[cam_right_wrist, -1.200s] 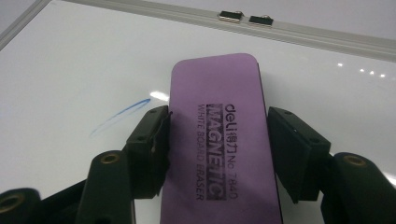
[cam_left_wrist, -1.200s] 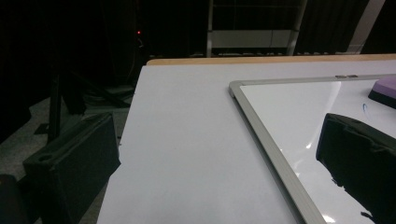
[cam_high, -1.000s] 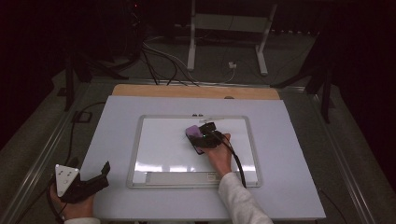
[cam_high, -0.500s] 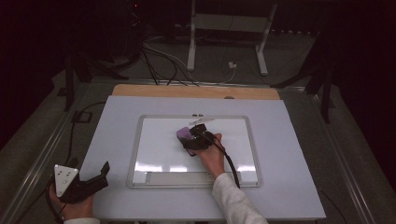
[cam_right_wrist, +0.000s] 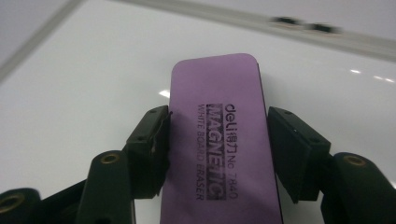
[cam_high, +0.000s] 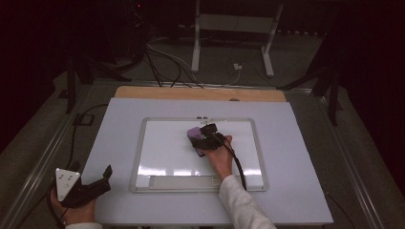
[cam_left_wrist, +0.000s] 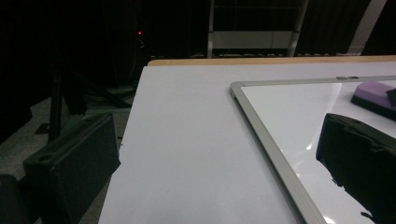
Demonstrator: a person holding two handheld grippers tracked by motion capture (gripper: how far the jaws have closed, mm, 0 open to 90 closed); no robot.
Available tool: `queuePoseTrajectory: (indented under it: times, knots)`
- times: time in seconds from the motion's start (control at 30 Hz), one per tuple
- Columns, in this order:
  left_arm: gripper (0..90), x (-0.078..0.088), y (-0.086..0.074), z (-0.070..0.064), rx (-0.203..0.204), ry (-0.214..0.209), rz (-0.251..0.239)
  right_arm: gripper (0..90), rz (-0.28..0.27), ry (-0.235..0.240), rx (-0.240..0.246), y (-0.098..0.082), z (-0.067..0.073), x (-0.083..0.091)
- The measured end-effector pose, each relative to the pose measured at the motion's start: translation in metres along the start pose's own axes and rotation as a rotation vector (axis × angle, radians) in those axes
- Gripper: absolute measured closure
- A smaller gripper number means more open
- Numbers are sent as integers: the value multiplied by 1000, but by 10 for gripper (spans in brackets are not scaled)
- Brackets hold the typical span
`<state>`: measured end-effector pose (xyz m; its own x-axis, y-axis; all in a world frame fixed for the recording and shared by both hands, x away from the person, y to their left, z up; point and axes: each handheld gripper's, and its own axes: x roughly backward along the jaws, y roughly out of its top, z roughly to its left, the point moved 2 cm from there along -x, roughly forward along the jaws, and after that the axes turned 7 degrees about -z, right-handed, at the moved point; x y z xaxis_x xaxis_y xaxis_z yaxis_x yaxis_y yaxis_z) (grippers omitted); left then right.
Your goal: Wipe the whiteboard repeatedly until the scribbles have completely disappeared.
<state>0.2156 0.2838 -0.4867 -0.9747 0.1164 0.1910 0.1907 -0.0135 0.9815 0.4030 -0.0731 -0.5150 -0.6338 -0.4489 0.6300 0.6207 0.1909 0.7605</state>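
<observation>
Your right gripper (cam_right_wrist: 217,140) pinches the purple rectangular magnetic whiteboard eraser (cam_right_wrist: 217,135) across its width, its long axis running straight ahead along the jaws, flat on the white metal-framed whiteboard (cam_high: 167,152).

"deli magnetic white board eraser" on eraser (cam_right_wrist: 219,149)

The room is kept dark beyond a pale lavender-white rectangular tabletop (cam_high: 305,157), whose far edge is bordered by a light wooden strip (cam_high: 200,93). A grey carpeted floor (cam_high: 305,57) is seen behind it, where a white metal two-legged stand (cam_high: 234,33) is placed. Black and white cables (cam_high: 167,62) are strewn across the floor, and a small red indicator light (cam_left_wrist: 140,33) is lit in the gloom.
</observation>
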Motion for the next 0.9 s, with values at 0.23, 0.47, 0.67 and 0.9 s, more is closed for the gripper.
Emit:
queuePoseTrajectory:
  times: [0.23,0.47,0.67,0.9]
  knots:
    - [2,1,0,0,3,2,-3,417,11,88,78,-3,23,-3]
    - [2,1,0,1,5,4,-3,417,-10,-54,-35,2,-12,1]
    - [2,0,0,0,4,4,2,417,-9,-52,-37,0,-9,2]
    - [2,0,0,1,4,4,0,417,-2,85,73,-6,33,-3]
